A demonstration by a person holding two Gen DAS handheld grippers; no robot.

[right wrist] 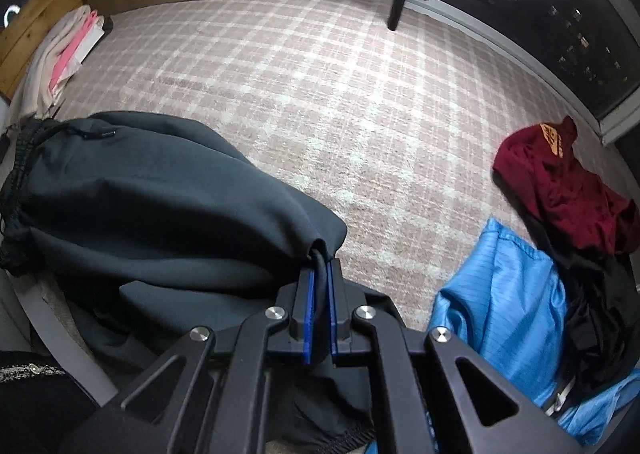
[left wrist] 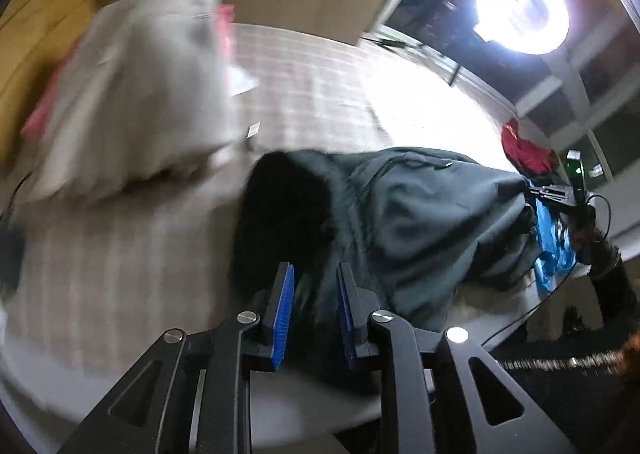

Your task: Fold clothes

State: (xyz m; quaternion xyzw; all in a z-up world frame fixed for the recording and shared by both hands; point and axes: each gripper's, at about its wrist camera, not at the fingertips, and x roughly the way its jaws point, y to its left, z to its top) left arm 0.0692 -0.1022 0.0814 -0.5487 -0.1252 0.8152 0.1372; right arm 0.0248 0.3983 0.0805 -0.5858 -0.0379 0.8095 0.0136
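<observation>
1. We have the dark grey garment point(right wrist: 160, 189) lying bunched on the checked carpet point(right wrist: 320, 93), its gathered black waistband point(right wrist: 16, 189) at the far left of the right wrist view and its other end drawn to our right gripper point(right wrist: 320, 278).

2. Its long axis runs roughly from one gripper to the other: the waistband end lies just ahead of our left gripper point(left wrist: 314, 286), the pinched edge sits at the right one.

3. Our right gripper's jaws are pressed together on a rolled fold of the grey cloth, which shows as a dark cord-like edge between the blue pads point(right wrist: 308, 306).

4. Our left gripper's jaws stand partly spread, with grey cloth showing in the gap. The blue pads point(left wrist: 284, 306) do not look to press on it, though blur makes contact hard to judge.

5. We judge the left hand the one that must act next. The waistband lies right in front of it, slightly toward the left pad, so a short reach forward and a squeeze should give us both ends for laying the piece flat.

6. Further out, a pale folded stack with pink in it point(right wrist: 60, 57) rests against the wooden wall point(right wrist: 28, 25).

7. A maroon top point(right wrist: 560, 189) and a bright blue garment point(right wrist: 508, 310) wait on our right side, apart from the grey one.
</observation>
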